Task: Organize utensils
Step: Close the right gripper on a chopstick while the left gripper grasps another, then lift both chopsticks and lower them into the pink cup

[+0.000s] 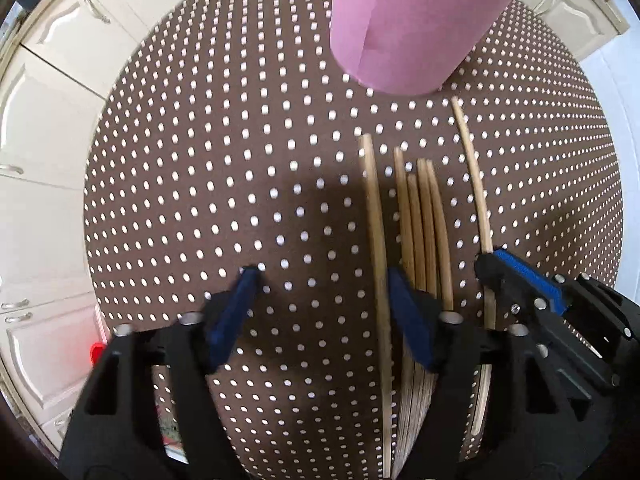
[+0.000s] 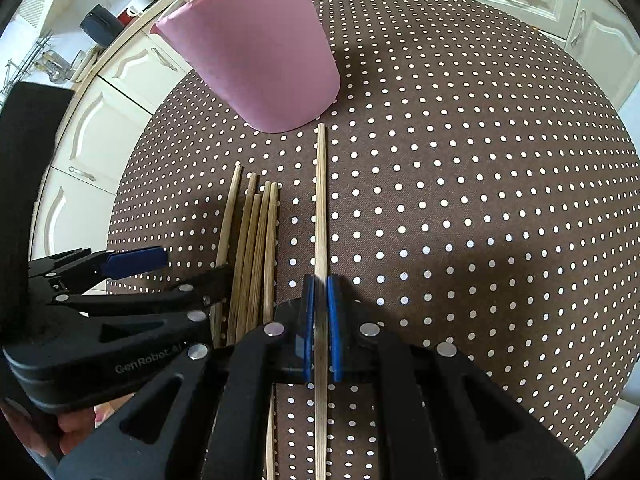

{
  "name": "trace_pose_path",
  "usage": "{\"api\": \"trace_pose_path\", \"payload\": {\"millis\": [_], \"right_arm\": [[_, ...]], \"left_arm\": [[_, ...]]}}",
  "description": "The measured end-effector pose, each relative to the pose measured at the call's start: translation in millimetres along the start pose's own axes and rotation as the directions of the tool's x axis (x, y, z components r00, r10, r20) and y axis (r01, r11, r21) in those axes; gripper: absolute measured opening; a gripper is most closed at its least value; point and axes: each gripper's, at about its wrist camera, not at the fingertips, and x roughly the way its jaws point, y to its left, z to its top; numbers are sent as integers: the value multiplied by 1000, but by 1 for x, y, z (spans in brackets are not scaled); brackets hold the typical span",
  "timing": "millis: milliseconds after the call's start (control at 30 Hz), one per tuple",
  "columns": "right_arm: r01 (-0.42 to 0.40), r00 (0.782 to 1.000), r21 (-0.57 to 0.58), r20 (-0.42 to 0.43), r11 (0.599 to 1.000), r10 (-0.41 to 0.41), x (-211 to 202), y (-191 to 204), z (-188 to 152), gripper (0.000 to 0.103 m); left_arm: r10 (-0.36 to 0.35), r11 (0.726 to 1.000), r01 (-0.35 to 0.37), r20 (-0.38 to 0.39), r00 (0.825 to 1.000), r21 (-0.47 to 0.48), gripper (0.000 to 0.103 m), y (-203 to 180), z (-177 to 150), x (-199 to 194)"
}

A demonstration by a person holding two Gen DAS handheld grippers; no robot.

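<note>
Near the middle of the brown dotted tablecloth (image 2: 460, 160), the right gripper (image 2: 319, 292) pinches one thin wooden stick (image 2: 321, 200). The left gripper (image 1: 324, 276), jaws partly open and empty, hovers by the loose sticks (image 1: 420, 220). It looks like the pick-up step; next comes dropping sticks into the tall pink cup (image 2: 256, 52). The cup's top is cut off in the left view, and its inside is hidden.

Brown dotted tablecloth (image 2: 480, 160) on round table, cream cabinets (image 1: 52, 128) behind.
</note>
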Motion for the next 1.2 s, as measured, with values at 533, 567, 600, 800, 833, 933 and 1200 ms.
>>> {"api": "trace_pose_path", "payload": {"millis": [533,567,600,800,833,933,1200], "right_arm": [[-37,998,57,54,998,34,-23,2,4,5],[-43,997,52,69,998,39,-28,4,5,5],[-47,996,46,82,998,43,-32,6,5,5],[-56,990,27,133,998,52,-48,14,8,5],[-57,989,28,140,998,53,-51,15,10,5],[-62,981,26,184,998,56,-63,17,12,5],[-56,955,7,292,998,52,-95,16,16,5]], "left_arm": [[-23,1000,23,64,998,7,7,10,1,-28],[-25,1000,25,73,997,4,7,11,1,-32],[-22,1000,21,87,996,5,7,10,2,-37],[-25,1000,26,160,987,-6,7,13,1,-69],[-27,1000,29,176,984,-9,7,14,0,-75],[-30,999,34,208,978,-16,7,17,-6,-90],[-65,997,76,257,964,-33,7,30,-16,-125]]}}
